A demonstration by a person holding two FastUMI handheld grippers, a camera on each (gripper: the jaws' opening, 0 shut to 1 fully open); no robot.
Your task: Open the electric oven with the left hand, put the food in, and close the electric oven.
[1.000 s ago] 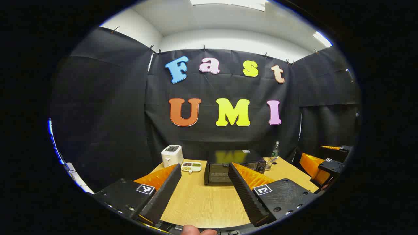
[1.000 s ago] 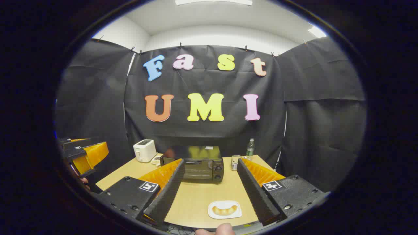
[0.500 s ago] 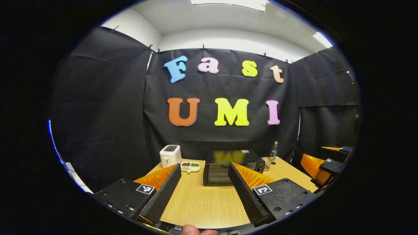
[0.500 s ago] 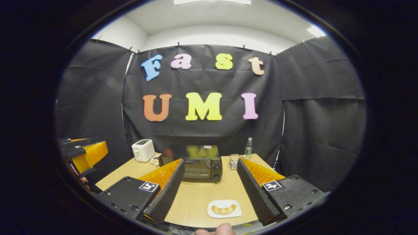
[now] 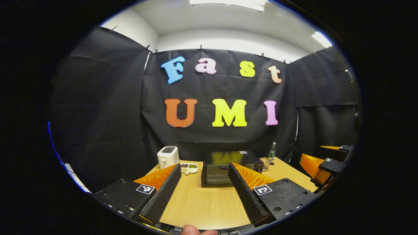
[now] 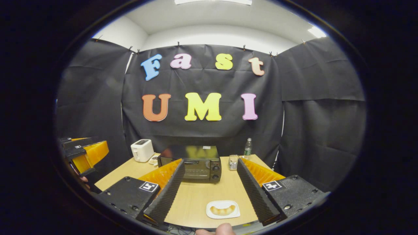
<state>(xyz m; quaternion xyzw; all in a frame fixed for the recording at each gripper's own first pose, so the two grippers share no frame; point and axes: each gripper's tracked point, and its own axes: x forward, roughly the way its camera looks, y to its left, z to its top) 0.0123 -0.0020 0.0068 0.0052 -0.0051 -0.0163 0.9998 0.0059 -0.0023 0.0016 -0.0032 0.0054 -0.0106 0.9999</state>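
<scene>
Wooden table (image 6: 196, 199) carries the oven (image 6: 191, 163) at its far side, door closed. Food (image 6: 222, 210) lies on a white plate (image 6: 212, 206) well in front of the oven, near the table edge. Left gripper (image 5: 204, 191) and right gripper (image 6: 210, 192) both hold their fingers spread, gripping nothing. A toaster (image 6: 142, 150) stands left of the oven. Risk: a misaligned approach could miss the door handle, or a hard pull could shift the oven backward.

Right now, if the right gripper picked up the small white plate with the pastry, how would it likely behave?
The plate looks shallow and thin-rimmed, so the fingers would probably get little to grip. The curved pastry lies loose on it and may slide if the plate tilts. Both look light; a push would likely slide them across the smooth wooden table.
</scene>
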